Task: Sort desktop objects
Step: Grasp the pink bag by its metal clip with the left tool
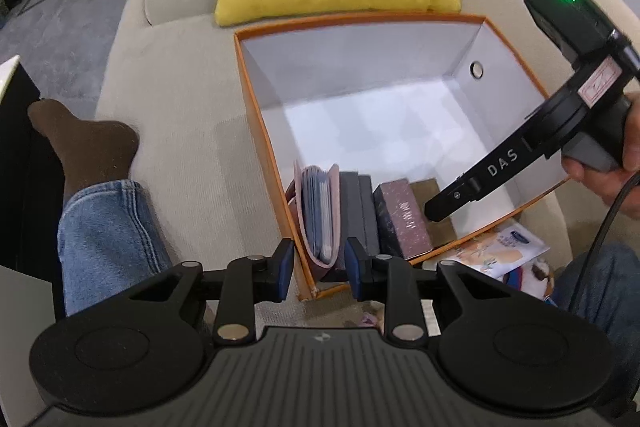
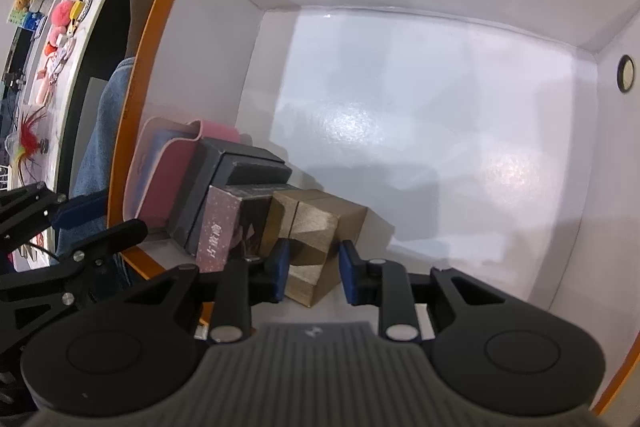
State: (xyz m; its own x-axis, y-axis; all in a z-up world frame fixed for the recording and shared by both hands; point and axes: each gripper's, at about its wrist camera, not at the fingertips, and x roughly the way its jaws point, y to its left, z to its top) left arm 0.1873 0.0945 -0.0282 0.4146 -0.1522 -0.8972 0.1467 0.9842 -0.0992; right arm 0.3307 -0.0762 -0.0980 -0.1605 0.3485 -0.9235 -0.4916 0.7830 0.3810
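Left gripper (image 1: 318, 269) straddles the near wall of the orange cardboard box with white lining (image 1: 256, 99), jaws clamped on the wall together with the pink card wallet (image 1: 318, 215) standing just inside. Right gripper (image 2: 312, 273) is down inside the box, jaws closed on the gold-brown cardboard box (image 2: 316, 227), directly ahead of its tips. Left of it stand the speckled mauve carton (image 2: 220, 227) and dark grey box (image 2: 236, 179), all upright in a row. Likely next: release the gold box.

Pink wallet (image 1: 318, 217), dark box (image 1: 362, 211), speckled box (image 1: 404, 219) upright inside orange box (image 1: 256, 99)
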